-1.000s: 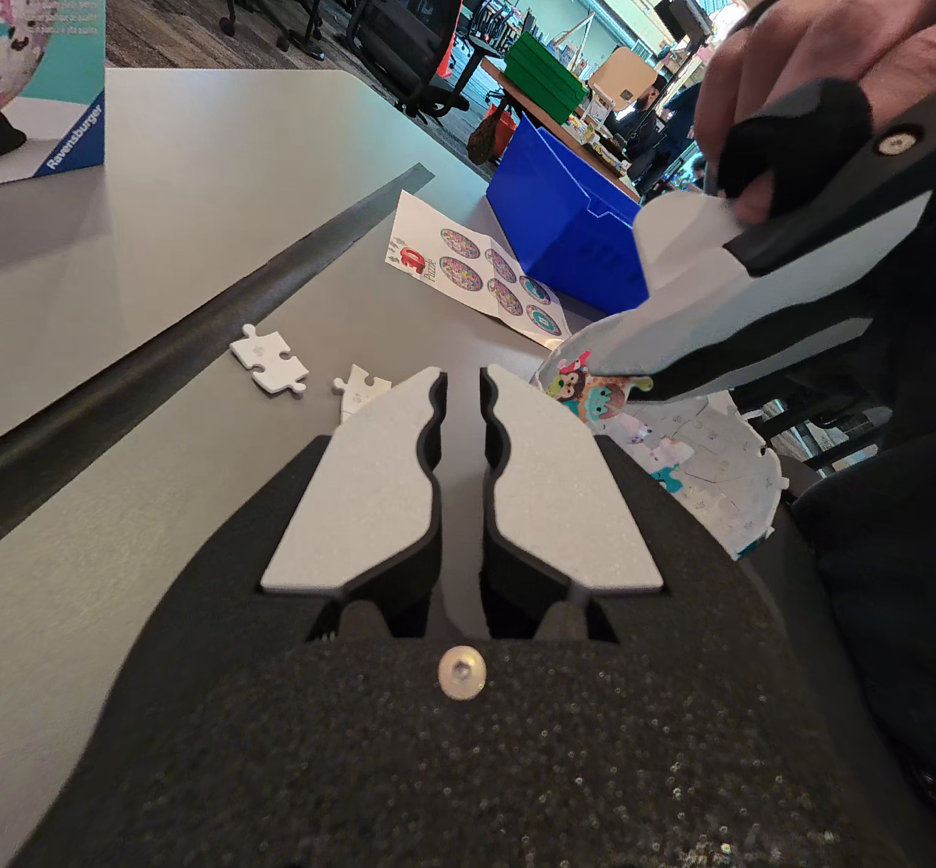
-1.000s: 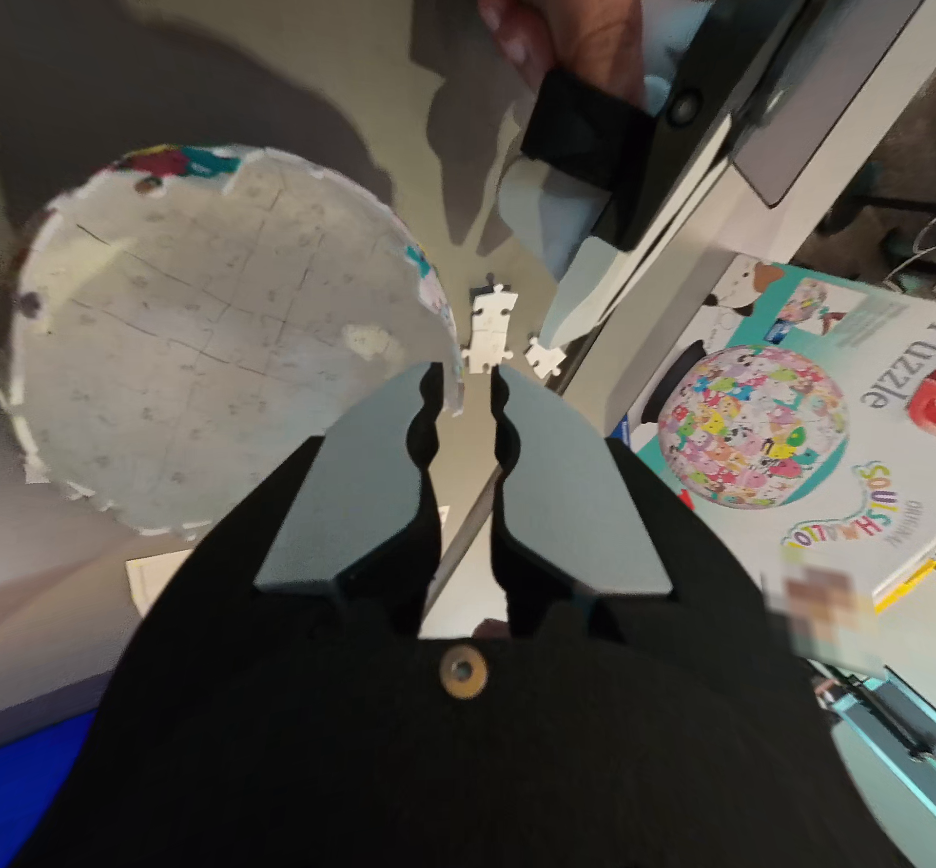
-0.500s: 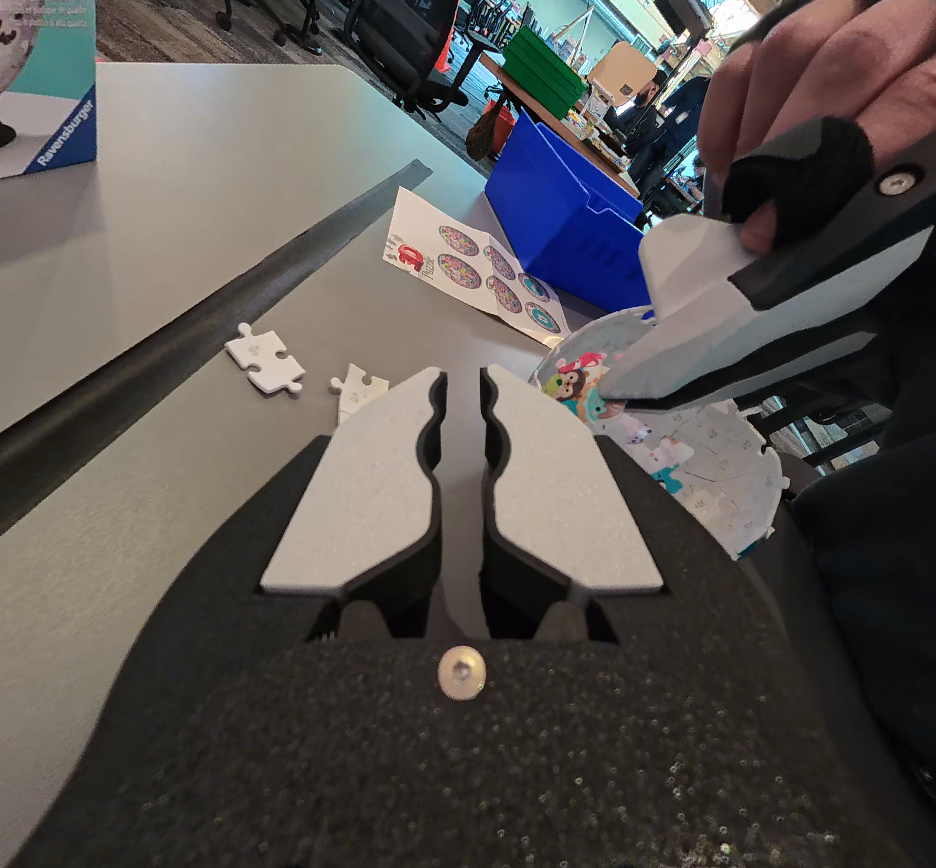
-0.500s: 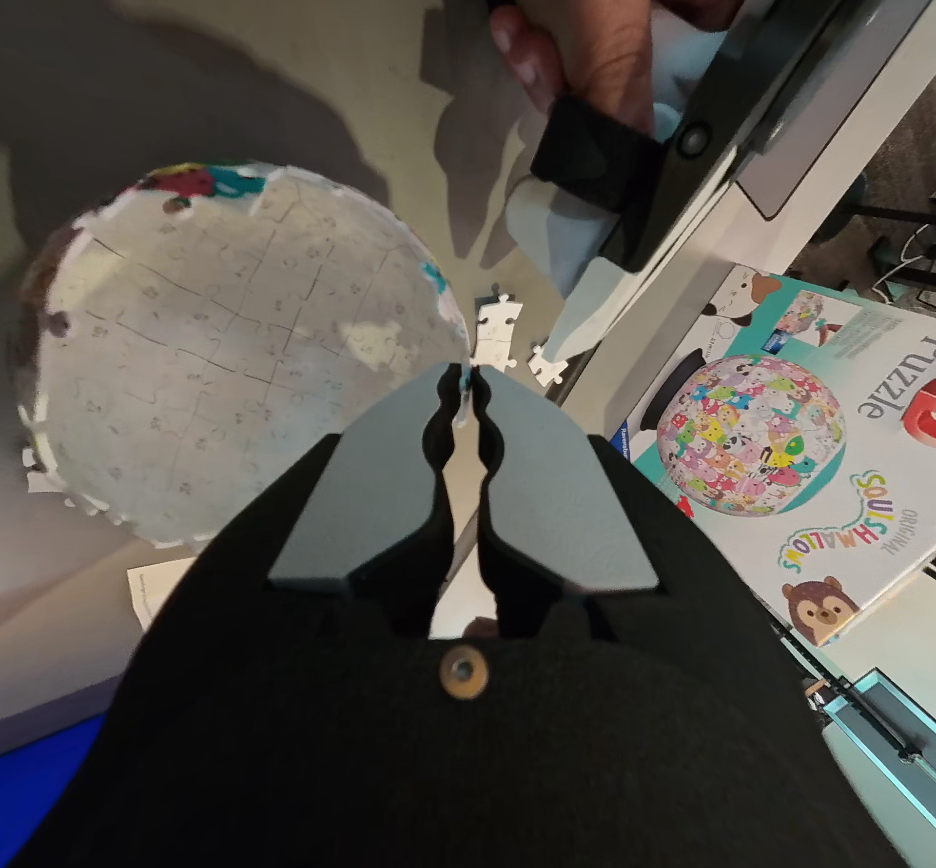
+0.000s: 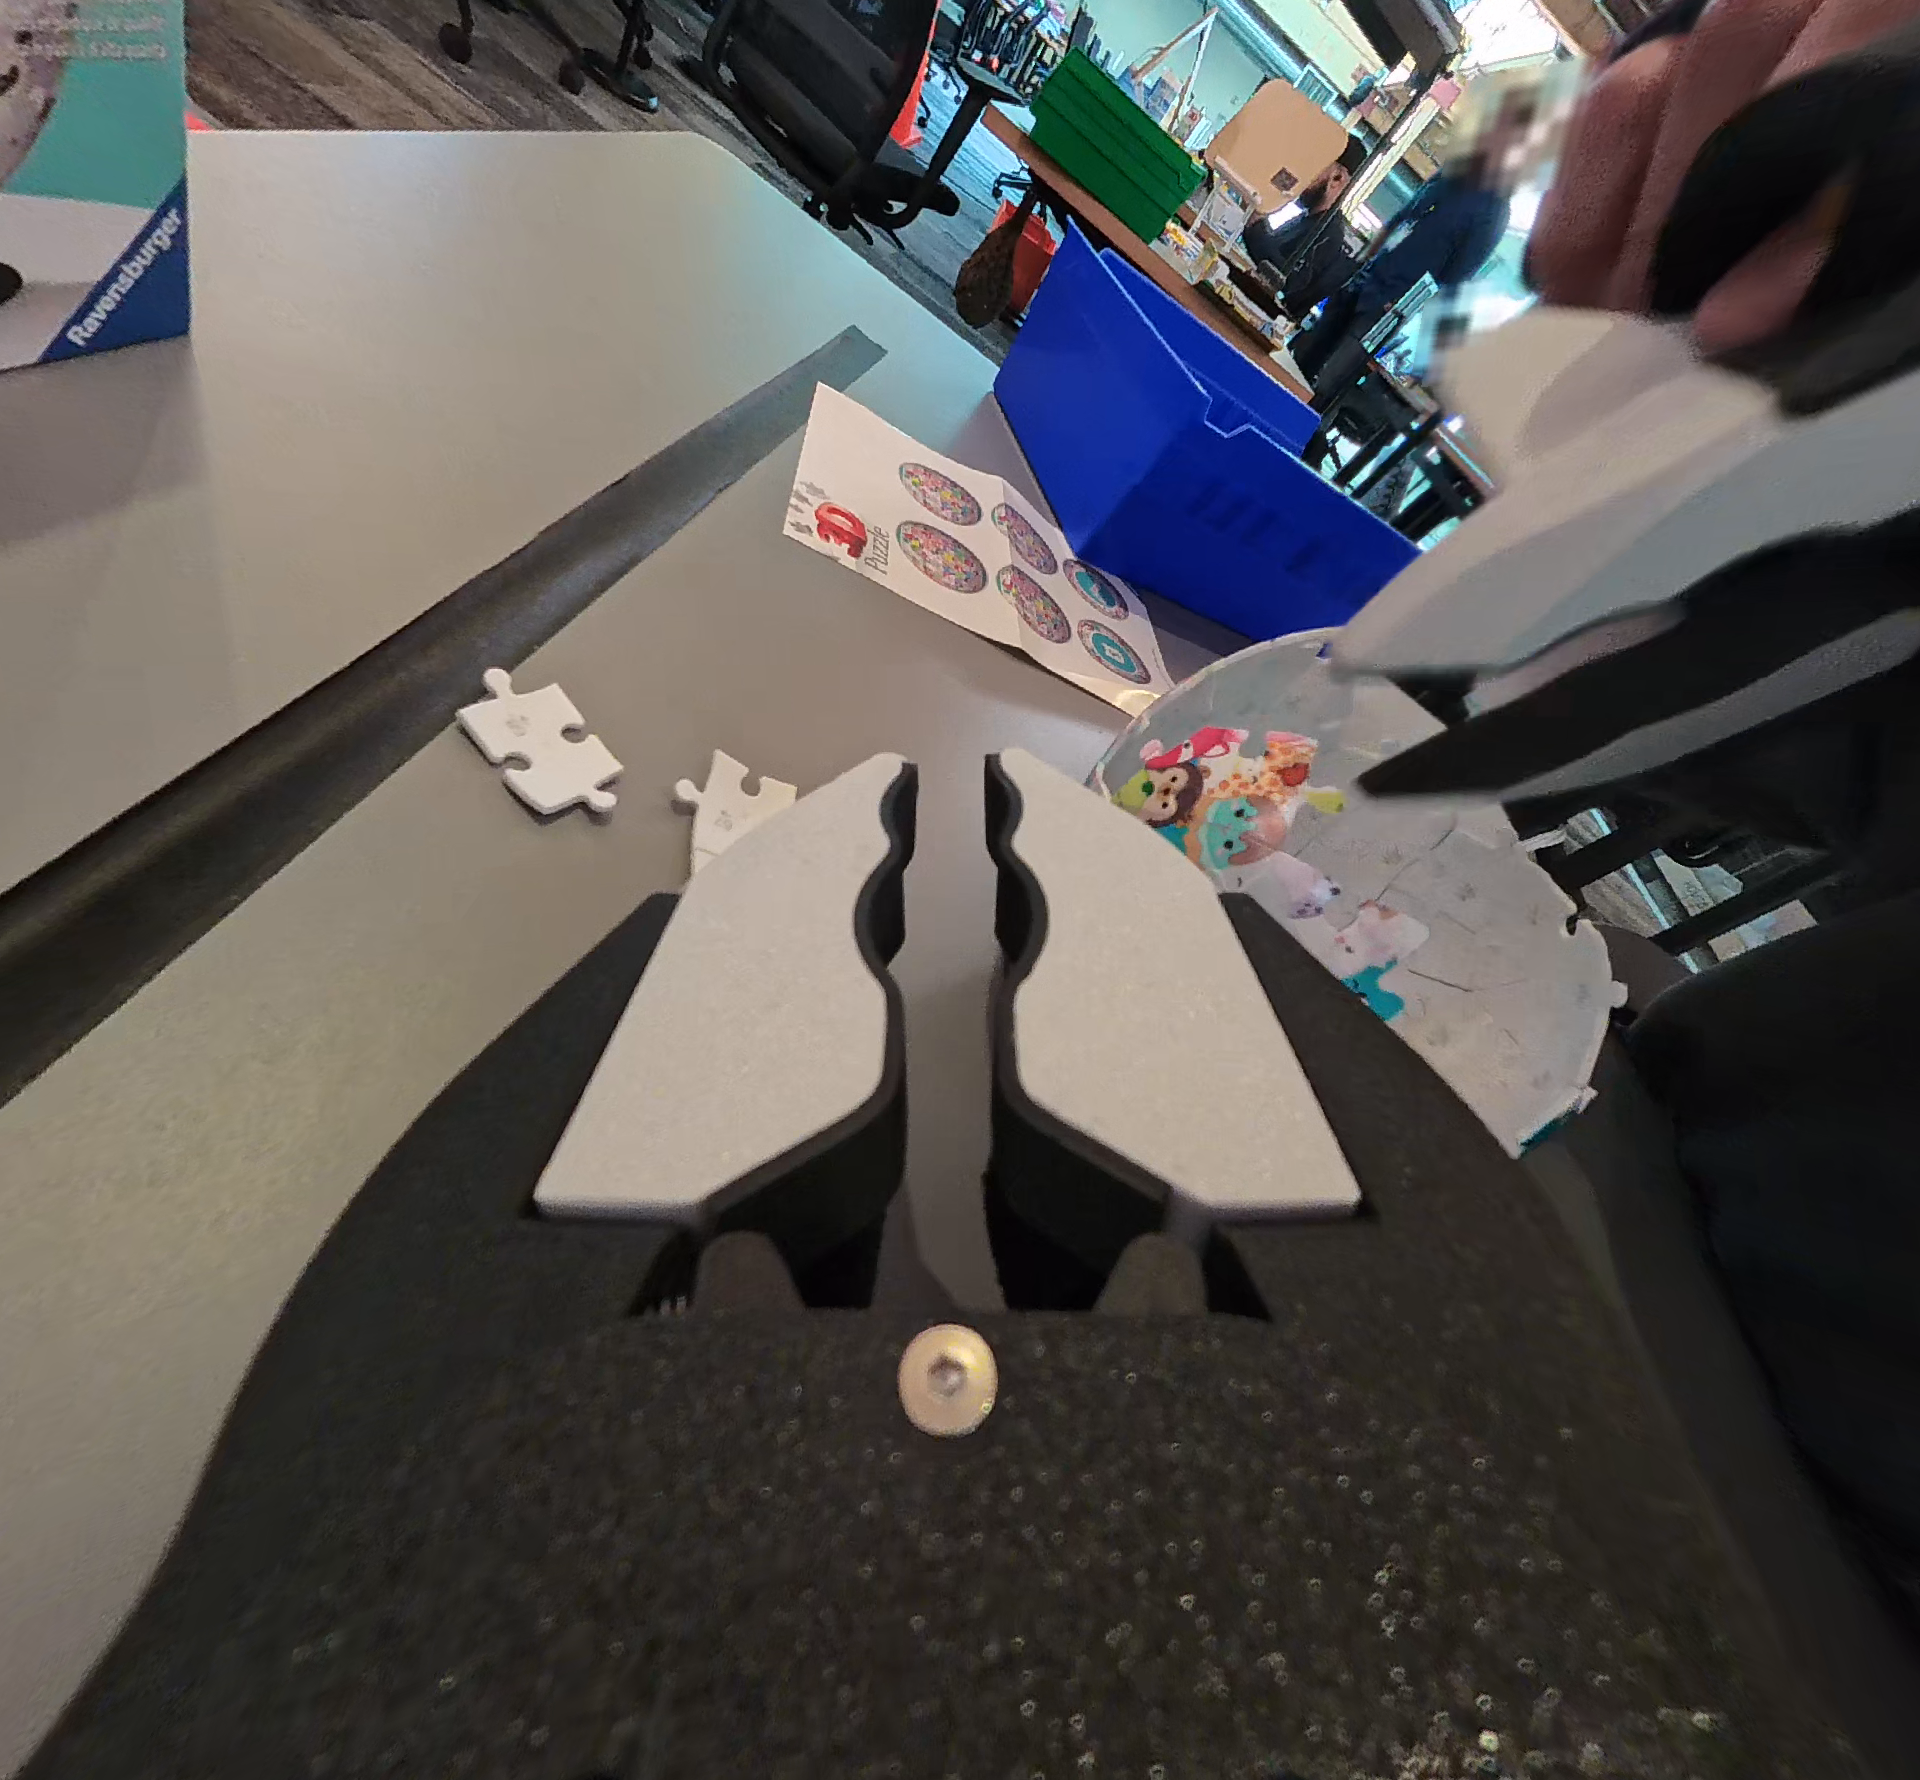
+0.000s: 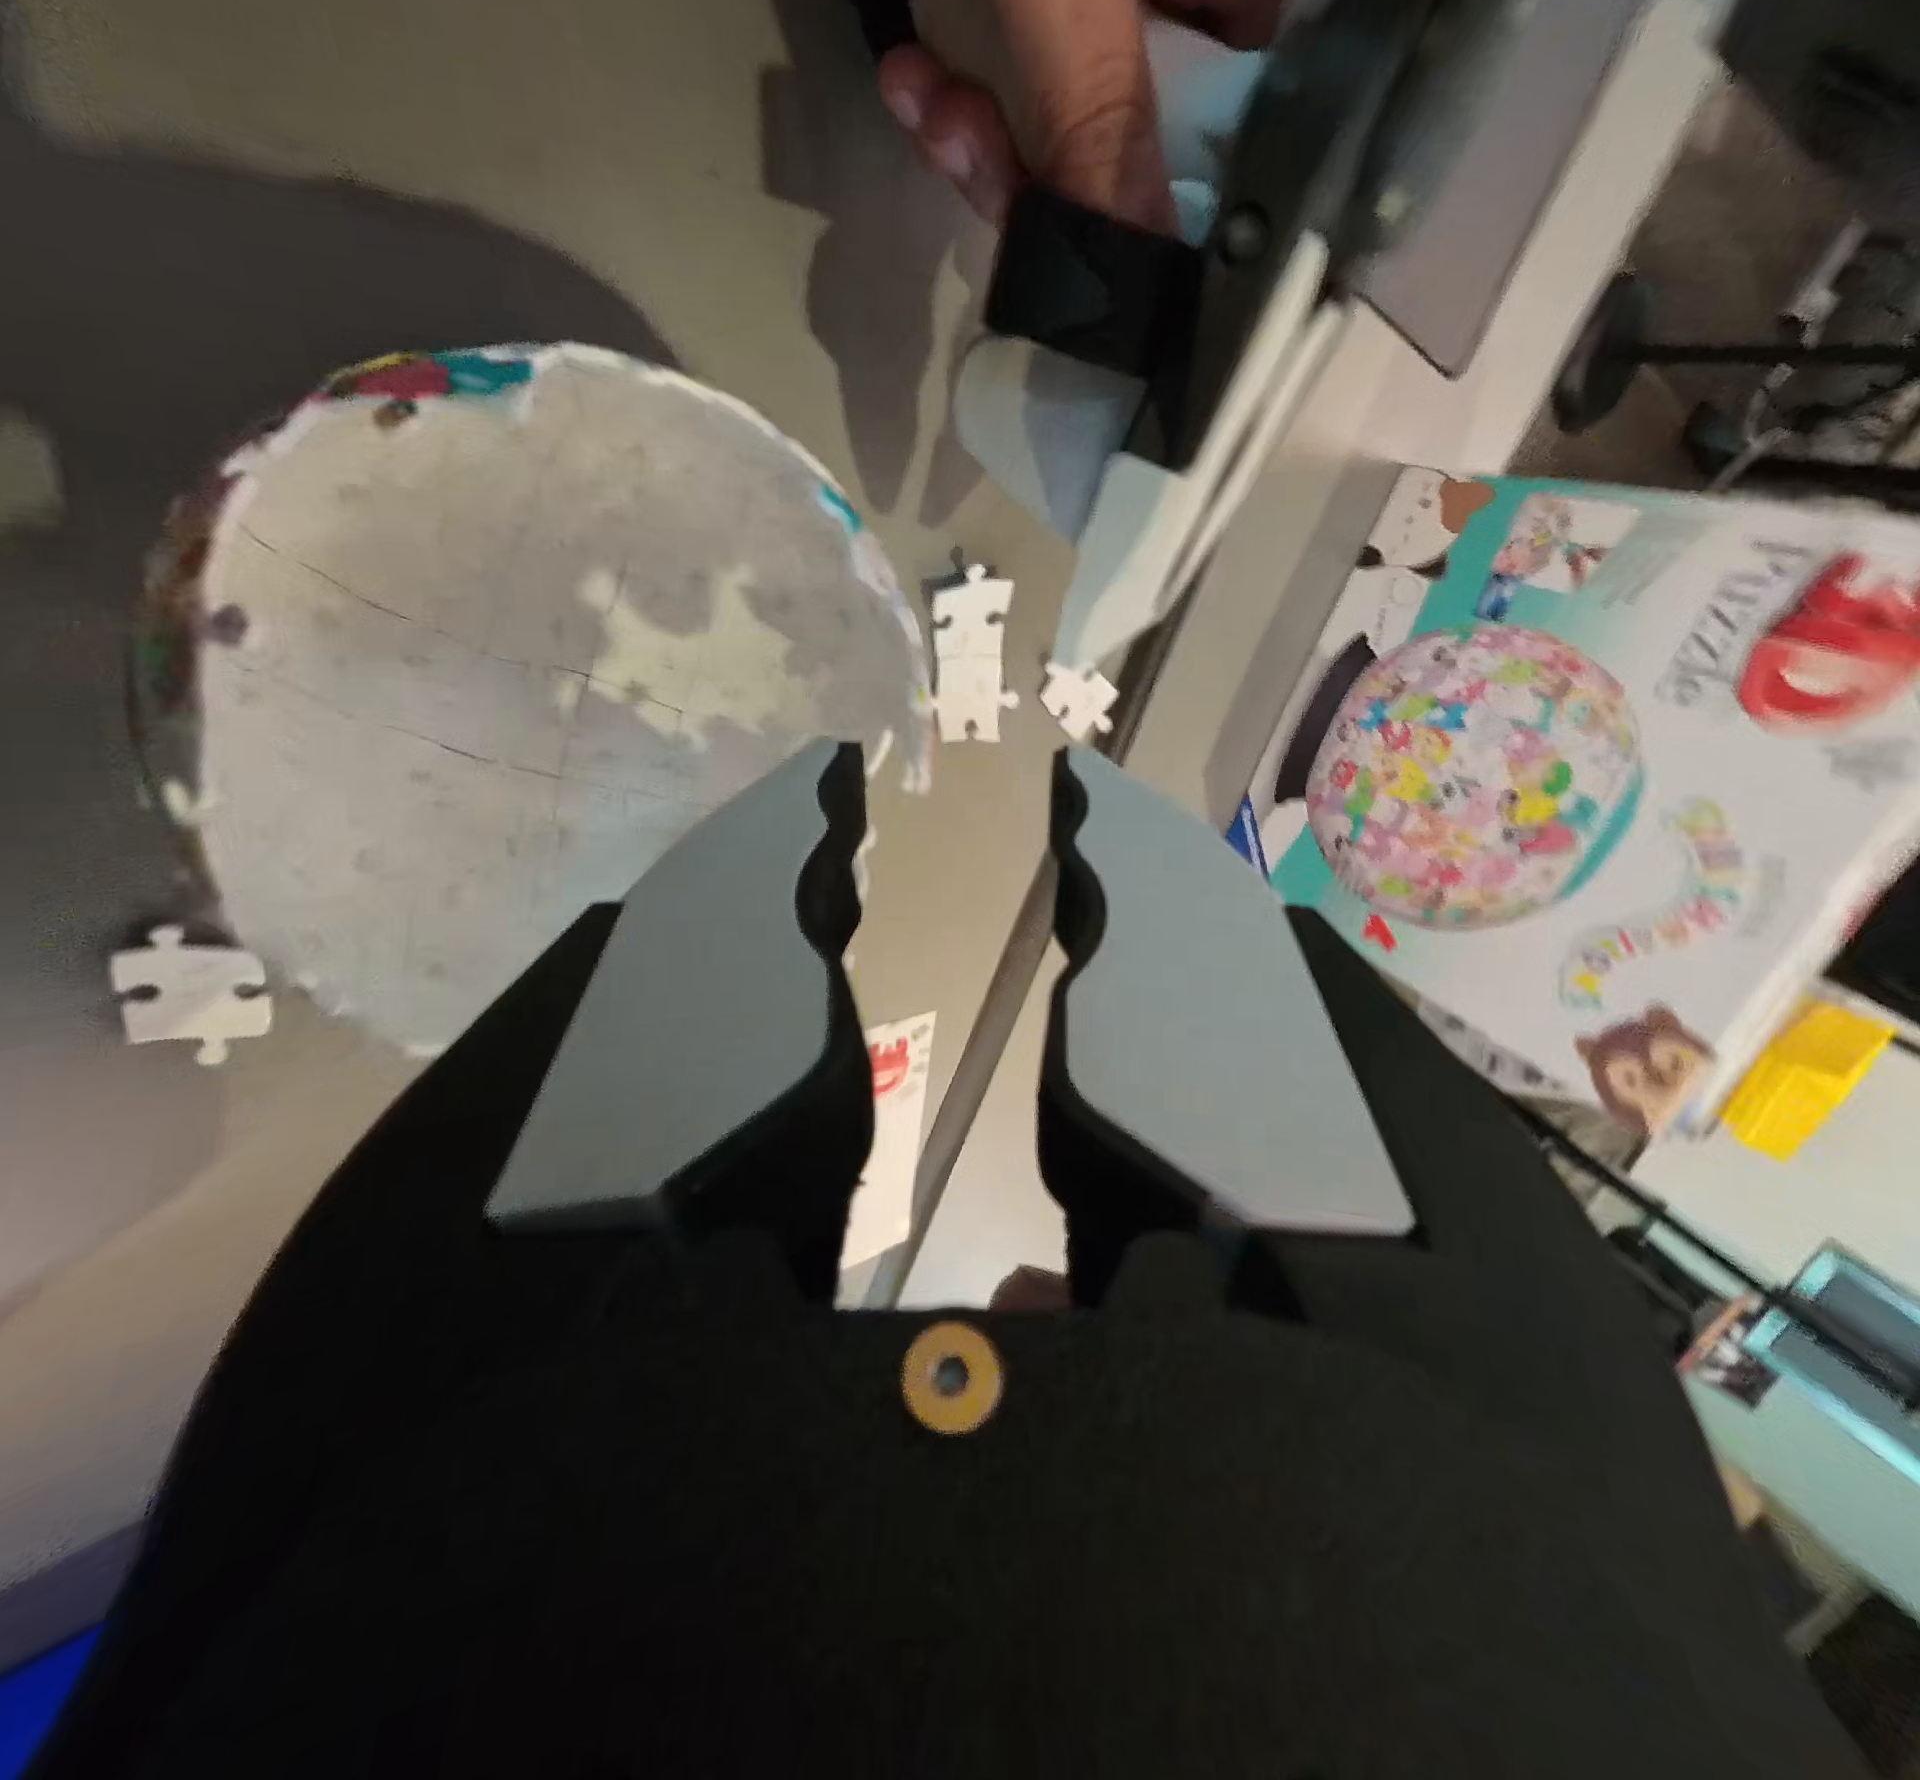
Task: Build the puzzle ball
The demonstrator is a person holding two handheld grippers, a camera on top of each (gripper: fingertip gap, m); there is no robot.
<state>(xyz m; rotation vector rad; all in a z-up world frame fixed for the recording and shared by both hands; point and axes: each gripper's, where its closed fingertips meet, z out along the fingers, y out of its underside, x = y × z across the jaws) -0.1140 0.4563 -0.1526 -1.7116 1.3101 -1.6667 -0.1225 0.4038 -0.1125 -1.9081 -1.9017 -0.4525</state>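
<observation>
Half a second back the right claw was pinched on the rim of the half-built puzzle ball; its jaws now stand well apart with nothing between them, just off the shell's right edge, and a loose white piece that was not in sight before lies at the shell's near left. Seen from the right wrist camera, the ball is an open bowl showing its white inside, resting on the grey bench, with printed colour along its far rim. A joined pair of white pieces and a single piece lie just to its right, close to the dark seam in the bench. Farther right sits the puzzle box with its ball picture. The left claw lies low over the bench, its jaws a narrow gap apart and empty, with the joined pieces and the single piece just beyond its left finger. From that side the ball sits to the right, showing cartoon animals on its outer face, under the blurred right claw and the hand holding it. An instruction sheet and a blue bin lie farther off.
</observation>
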